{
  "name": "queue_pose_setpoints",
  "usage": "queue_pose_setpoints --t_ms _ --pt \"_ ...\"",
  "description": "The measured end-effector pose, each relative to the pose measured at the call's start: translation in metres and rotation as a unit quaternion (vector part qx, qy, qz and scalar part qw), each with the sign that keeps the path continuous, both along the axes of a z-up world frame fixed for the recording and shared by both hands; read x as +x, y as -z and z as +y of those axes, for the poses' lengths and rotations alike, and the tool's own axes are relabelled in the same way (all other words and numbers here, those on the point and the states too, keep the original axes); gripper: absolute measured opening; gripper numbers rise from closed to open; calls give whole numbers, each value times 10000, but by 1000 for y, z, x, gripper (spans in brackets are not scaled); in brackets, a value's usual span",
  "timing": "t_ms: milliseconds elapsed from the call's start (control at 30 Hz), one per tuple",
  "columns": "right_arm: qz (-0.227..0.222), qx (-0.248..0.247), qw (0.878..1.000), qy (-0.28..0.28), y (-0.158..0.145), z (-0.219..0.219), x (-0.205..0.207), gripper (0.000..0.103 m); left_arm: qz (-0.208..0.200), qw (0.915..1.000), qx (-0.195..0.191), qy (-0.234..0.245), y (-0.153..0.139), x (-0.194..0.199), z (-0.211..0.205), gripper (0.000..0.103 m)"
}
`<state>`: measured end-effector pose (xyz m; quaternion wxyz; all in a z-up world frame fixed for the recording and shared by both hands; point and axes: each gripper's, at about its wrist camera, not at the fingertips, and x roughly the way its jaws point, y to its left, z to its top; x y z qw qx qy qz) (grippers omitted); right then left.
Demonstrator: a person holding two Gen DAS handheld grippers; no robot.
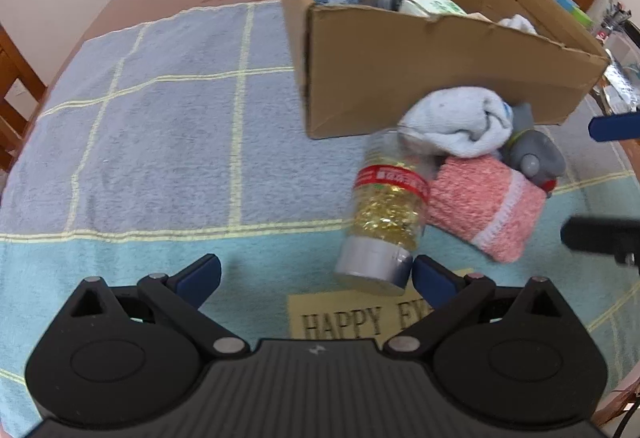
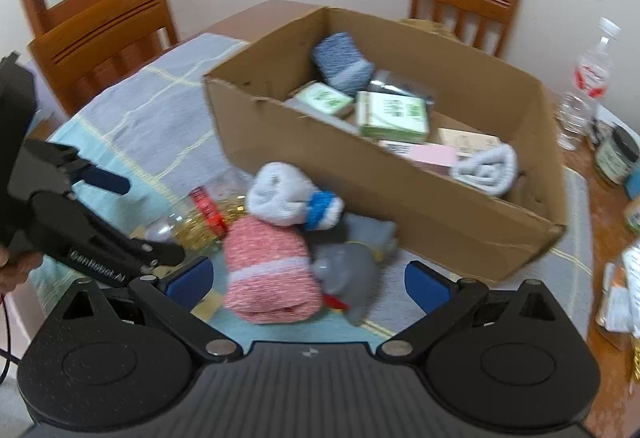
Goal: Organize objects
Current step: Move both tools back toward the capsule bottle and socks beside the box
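Already in your cardboard box — a blue rolled cloth, green packets, a pale rolled towel and flat cartons. Still out on the checked towel, heaped against the box's near wall: a light blue sock roll, a pink knitted roll, a grey plush toy and a clear bottle of gold bits lying on its side. By this count you are roughly halfway. Your left gripper — fingers spread wide, holding nothing, its right pad just beside the bottle's silver cap. Your right gripper likewise wide apart and empty, straddling the pink roll and toy.
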<state>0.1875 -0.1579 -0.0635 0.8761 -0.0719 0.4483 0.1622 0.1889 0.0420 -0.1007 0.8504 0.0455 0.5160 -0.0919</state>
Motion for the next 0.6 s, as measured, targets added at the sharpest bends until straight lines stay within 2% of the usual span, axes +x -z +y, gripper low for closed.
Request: queue_pose_setpoints --t_ms 300,600 --pt "206 -71 9978 -620 9 29 6 103 -48 9993 229 -292 0 4 28 101" --pt "530 -523 9905 -1153 36 64 25 103 -17 9984 21 -559 2 -2 46 101"
